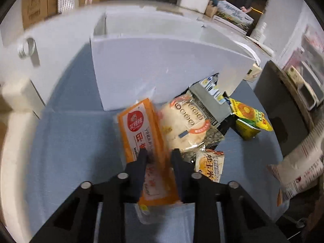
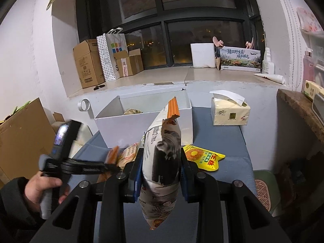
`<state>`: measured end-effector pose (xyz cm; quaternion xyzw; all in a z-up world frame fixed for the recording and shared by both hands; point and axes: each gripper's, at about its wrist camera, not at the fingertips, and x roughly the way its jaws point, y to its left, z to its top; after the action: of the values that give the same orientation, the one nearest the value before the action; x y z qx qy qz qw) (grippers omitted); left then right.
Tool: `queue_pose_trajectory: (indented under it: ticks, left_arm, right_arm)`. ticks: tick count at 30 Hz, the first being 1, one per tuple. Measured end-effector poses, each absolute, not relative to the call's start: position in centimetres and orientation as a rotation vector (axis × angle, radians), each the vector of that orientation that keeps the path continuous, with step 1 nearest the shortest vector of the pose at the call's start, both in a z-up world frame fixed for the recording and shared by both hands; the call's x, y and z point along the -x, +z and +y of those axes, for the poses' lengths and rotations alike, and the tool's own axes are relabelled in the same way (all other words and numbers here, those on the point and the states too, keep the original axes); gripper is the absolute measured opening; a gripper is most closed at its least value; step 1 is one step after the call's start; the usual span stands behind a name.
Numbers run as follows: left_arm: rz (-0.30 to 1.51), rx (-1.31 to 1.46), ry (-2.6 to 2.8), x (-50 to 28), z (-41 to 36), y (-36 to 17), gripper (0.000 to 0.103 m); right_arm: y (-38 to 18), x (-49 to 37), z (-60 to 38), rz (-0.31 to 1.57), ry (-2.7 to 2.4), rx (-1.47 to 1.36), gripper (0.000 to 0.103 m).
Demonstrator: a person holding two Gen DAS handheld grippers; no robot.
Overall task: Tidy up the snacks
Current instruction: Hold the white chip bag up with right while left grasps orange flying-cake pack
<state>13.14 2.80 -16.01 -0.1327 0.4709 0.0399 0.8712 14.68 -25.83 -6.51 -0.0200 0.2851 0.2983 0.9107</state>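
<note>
In the left wrist view my left gripper (image 1: 160, 158) is shut on a long orange snack packet (image 1: 141, 129), its fingers pressing both long edges just above the blue table cover (image 1: 70, 141). Right of it lie a round cracker packet (image 1: 182, 125), a small corn packet (image 1: 210, 166) and a yellow packet (image 1: 249, 121). The white box (image 1: 162, 70) stands behind. In the right wrist view my right gripper (image 2: 161, 162) is shut on an upright white, black and orange snack bag (image 2: 160, 141). The white box (image 2: 141, 125) ahead holds one packet (image 2: 132, 111).
A person's hand (image 2: 40, 188) holds the left gripper (image 2: 113, 162) low at the left. A tissue pack (image 2: 229, 113) sits right of the box and a tape roll (image 2: 84, 104) to its left. A brown-topped cabinet (image 2: 293, 105) borders the table's right side. Cardboard boxes line the window sill.
</note>
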Motion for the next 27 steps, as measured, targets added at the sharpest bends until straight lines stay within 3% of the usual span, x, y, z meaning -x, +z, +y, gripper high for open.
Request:
queue_pose_trajectory:
  ticks: [4, 5, 6, 7, 8, 9, 17, 23, 25, 26, 27]
  left_arm:
    - [0.98, 0.345, 0.037, -12.2, 3.5, -16.0, 0.025]
    - [0.982, 0.354, 0.032, -11.9, 3.7, -16.0, 0.032]
    - [0.988, 0.366, 0.014, -11.9, 4.3, -15.9, 0.054]
    - [1.004, 0.367, 0.022, -11.9, 4.4, -16.0, 0.066]
    - [1.016, 0.354, 0.046, -11.9, 4.7, -16.4, 0.088]
    - [1.033, 0.338, 0.07, -11.9, 4.8, -16.8, 0.098]
    - [1.153, 0.211, 0.235, -13.2, 4.4, -20.1, 0.102]
    - [1.105, 0.196, 0.297, -13.9, 3.2, -19.9, 0.102]
    - [1.079, 0.193, 0.289, -13.4, 3.1, -19.0, 0.081]
    - [1.072, 0.198, 0.286, -13.0, 3.4, -18.5, 0.064]
    - [1.076, 0.216, 0.27, -12.4, 4.4, -18.3, 0.063]
  right_arm:
    - [-6.5, -14.5, -25.4, 0.587, 0.625, 0.049, 0.033]
    - [-6.5, -14.5, -25.3, 0.589, 0.629, 0.051, 0.033]
    - [-6.5, -14.4, -25.2, 0.59, 0.632, 0.053, 0.033]
    - [-6.6, -14.4, -25.1, 0.592, 0.633, 0.056, 0.033]
    - [-6.6, -14.4, -25.0, 0.591, 0.633, 0.06, 0.033]
    - [-6.6, -14.4, -24.9, 0.591, 0.635, 0.061, 0.033]
    - [-6.6, -14.6, -25.1, 0.597, 0.637, 0.054, 0.033]
    - [-6.9, -14.6, -24.8, 0.61, 0.643, 0.054, 0.033]
    - [-7.0, -14.6, -24.7, 0.613, 0.646, 0.056, 0.033]
    - [-6.9, -14.6, -24.8, 0.615, 0.645, 0.055, 0.033]
    - [-7.0, -14.6, -24.8, 0.615, 0.644, 0.053, 0.033]
